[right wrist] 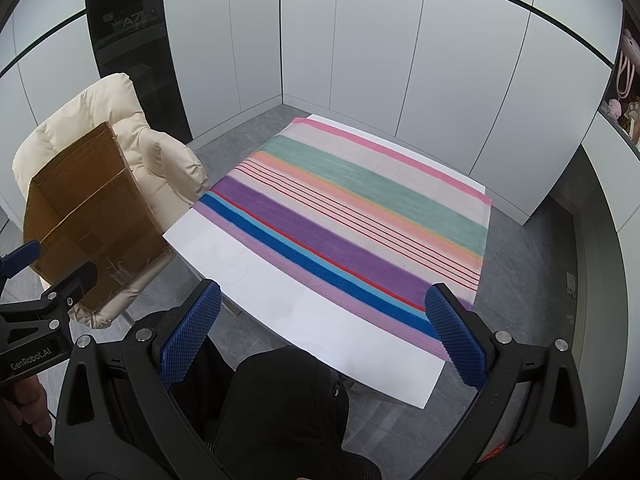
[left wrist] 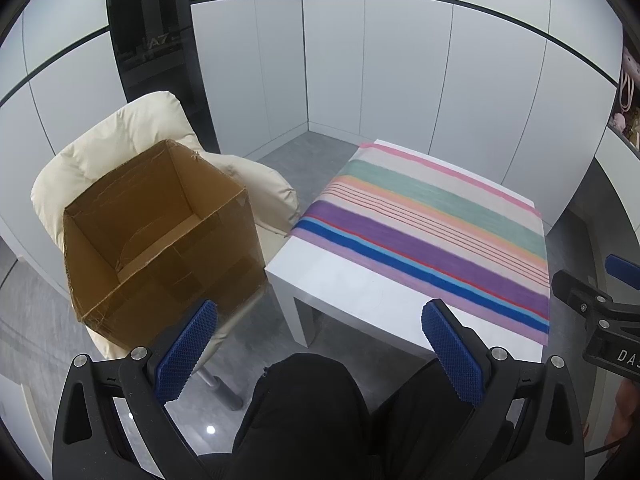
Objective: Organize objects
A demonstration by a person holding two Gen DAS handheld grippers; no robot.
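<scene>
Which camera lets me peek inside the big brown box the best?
The left wrist view is best: it looks down into the open cardboard box, showing its bare bottom and inner walls, with nothing inside. In the right wrist view the box sits at the left edge, showing mostly its outer side and only a sliver of the inside.

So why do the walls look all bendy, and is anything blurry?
Left wrist view: the fisheye lens curves the wall panels and darkens the corners; the cardboard box looks sharp, and a small glare spot shines on the floor. Right wrist view: same bending; the striped cloth is clear, soft even light, no hard shadows.
</scene>
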